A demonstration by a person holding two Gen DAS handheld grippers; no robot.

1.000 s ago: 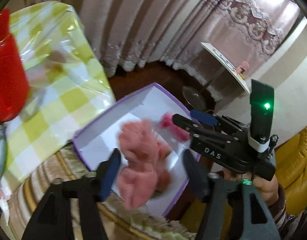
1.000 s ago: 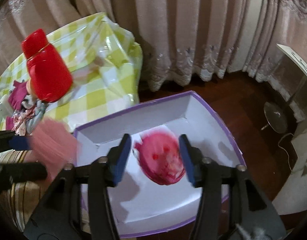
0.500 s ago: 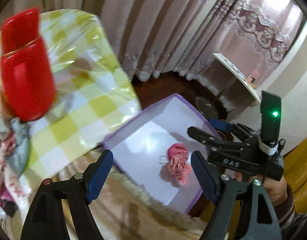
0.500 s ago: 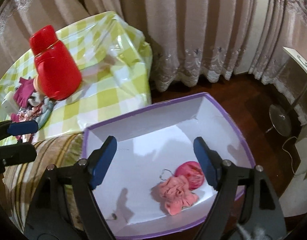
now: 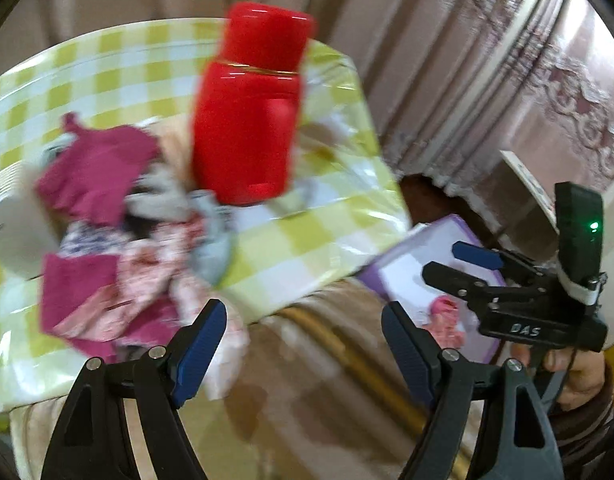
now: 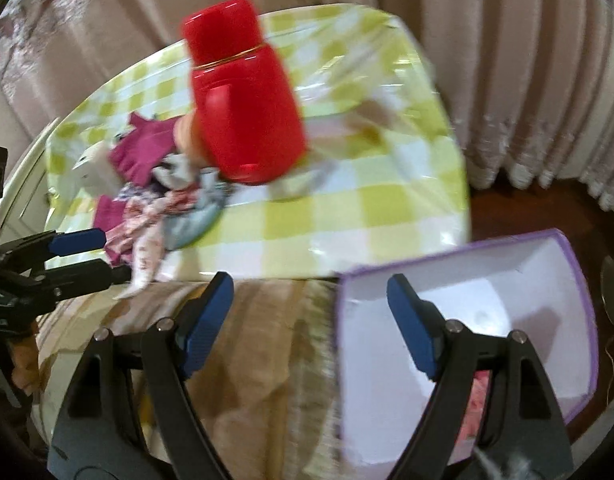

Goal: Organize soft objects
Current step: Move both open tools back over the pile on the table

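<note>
Two grippers hang with their jaws spread wide and nothing between the blue ribbed pads: the left gripper (image 5: 303, 344) over the fringed, striped beige cloth (image 5: 307, 400) that drapes below the table edge, the right gripper (image 6: 311, 320) over the same cloth and the near corner of the box (image 6: 547, 280). Taking the red flask (image 5: 247, 120) as landmark, a glossy, rounded plastic cylinder with a thin gold band under its cap, standing upright on the table: the pile of soft things (image 5: 119, 232) lies just left of its base and touches it, a crumpled heap of magenta fabric, pale floral prints and grey-white pieces, blurred so that single items are hard to tell apart. Under both spreads a shiny plastic-covered tablecloth (image 5: 307, 232) in yellow-green and white checks, creased and catching glare. Well to the right of the flask and lower sits the box, a rectangular cardboard tray with smooth white inside and purple edging. In it, seen from the left wrist view, lies a pink ruffled soft object (image 5: 447, 320); the right wrist view shows only a pink scrap of it behind a gripper finger. Behind the flask hang heavy pleated beige-pink curtains (image 6: 507, 60) with a lace hem.
</note>
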